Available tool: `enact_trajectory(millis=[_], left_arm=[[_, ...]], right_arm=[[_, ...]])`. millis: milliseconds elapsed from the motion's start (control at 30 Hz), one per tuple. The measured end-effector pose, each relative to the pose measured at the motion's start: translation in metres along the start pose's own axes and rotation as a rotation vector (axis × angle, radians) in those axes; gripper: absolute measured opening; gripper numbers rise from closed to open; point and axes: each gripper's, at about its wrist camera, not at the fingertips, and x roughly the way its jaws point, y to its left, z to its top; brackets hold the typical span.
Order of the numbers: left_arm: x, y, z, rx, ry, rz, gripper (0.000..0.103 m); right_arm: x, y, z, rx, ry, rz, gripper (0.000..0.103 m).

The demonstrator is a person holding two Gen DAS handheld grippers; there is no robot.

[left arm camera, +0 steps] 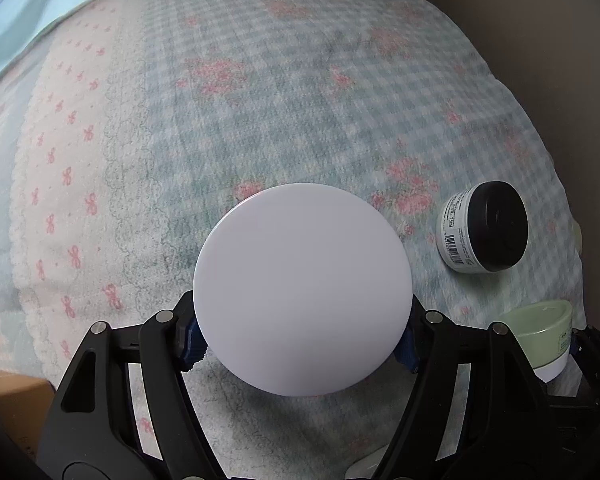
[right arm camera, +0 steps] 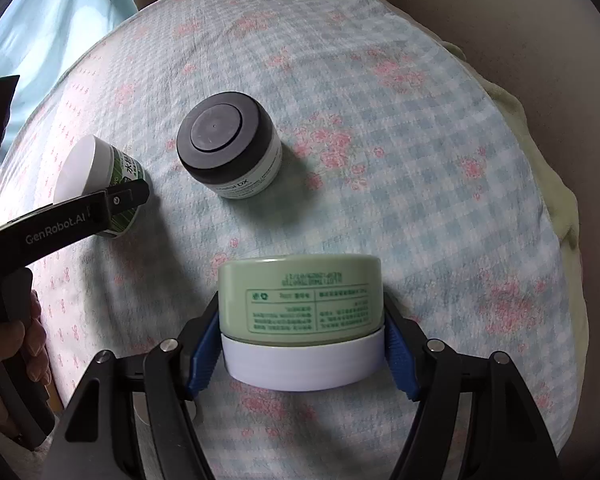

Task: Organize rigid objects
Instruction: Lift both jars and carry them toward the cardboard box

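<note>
My left gripper [left arm camera: 302, 344] is shut on a white-lidded jar [left arm camera: 302, 288], whose round lid faces the camera; in the right wrist view this jar [right arm camera: 96, 168] shows a green label and the left gripper [right arm camera: 112, 208] around it. My right gripper [right arm camera: 302, 354] is shut on a pale green jar [right arm camera: 300, 296] with a white lid, held upside down; it also shows in the left wrist view [left arm camera: 544, 336]. A white jar with a black lid [right arm camera: 228, 146] stands on the cloth between them, also in the left wrist view [left arm camera: 484, 228].
A blue checked cloth with pink flowers [right arm camera: 400, 184] covers the surface. A beige wall [left arm camera: 540, 40] lies to the right. A light blue curtain [right arm camera: 60, 20] hangs at the far left. A hand [right arm camera: 28, 344] holds the left gripper's handle.
</note>
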Motion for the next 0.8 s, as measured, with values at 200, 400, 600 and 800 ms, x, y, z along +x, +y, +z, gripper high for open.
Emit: enact_trajectory(millis=[200, 400, 600, 800], left_arm=[[-0.025, 0.018, -0.006, -0.008, -0.022, 0.002, 0.068], [-0.066, 0.03, -0.017, -0.021, -0.06, 0.003, 0.068], [-0.117, 0.043, -0.032, -0.05, -0.101, -0.015, 0.068], [-0.189, 0.076, -0.06, -0.06, -0.145, -0.026, 0.068]], right_arm=[[-0.015, -0.001, -0.01, -0.006, -0.013, -0.002, 0.066], [-0.043, 0.01, -0.027, -0.014, -0.048, -0.003, 0.066], [-0.078, 0.058, -0.034, -0.037, -0.093, -0.015, 0.066], [-0.116, 0.092, -0.015, -0.061, -0.144, -0.018, 0.066]])
